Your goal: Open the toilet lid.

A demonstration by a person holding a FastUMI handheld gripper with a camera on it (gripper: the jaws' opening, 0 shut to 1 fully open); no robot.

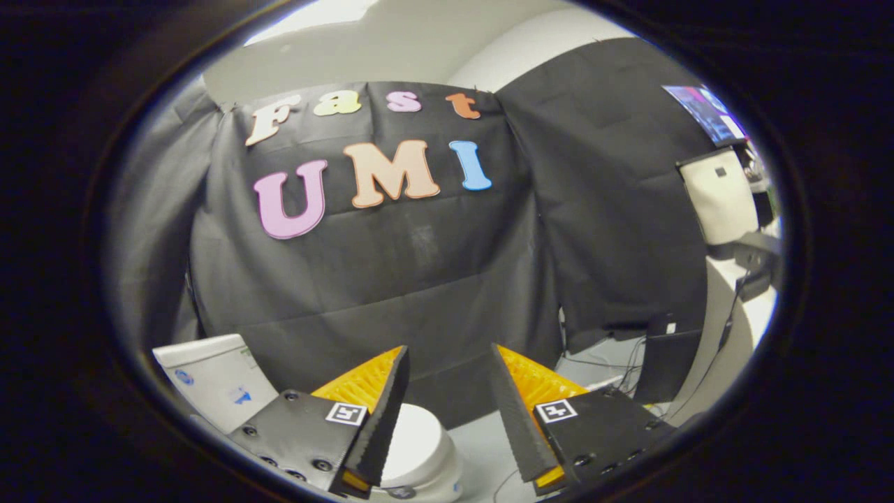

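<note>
From the gripper's own camera, the gripper (447,412) hangs with its two fingers (380,419) spread wide apart, nothing between them but open air and the dark booth cloth beyond. Neither finger touches anything.

The toilet (426,447) sits low, at about six o'clock from the middle of the scene. Its white rounded lid (419,436) shows just beside the inner edge of the left finger, partly hidden behind that finger, and lies closer to the left finger than to the right one. The lid looks down, resting flat on the bowl, though most of it is covered. Off at about eight o'clock stands the white tank (209,381), with small blue marks on its face, poking out behind the left finger's mount.

The black cloth wall (391,279) fills the background straight ahead, at twelve o'clock. Round at about two o'clock a lit screen (705,112) glows, with a pale bag (719,195) hanging just under it. Down at four o'clock, a dark box (667,363) and some thin cables (614,363) lie near the cloth's lower edge, beyond the right finger.
</note>
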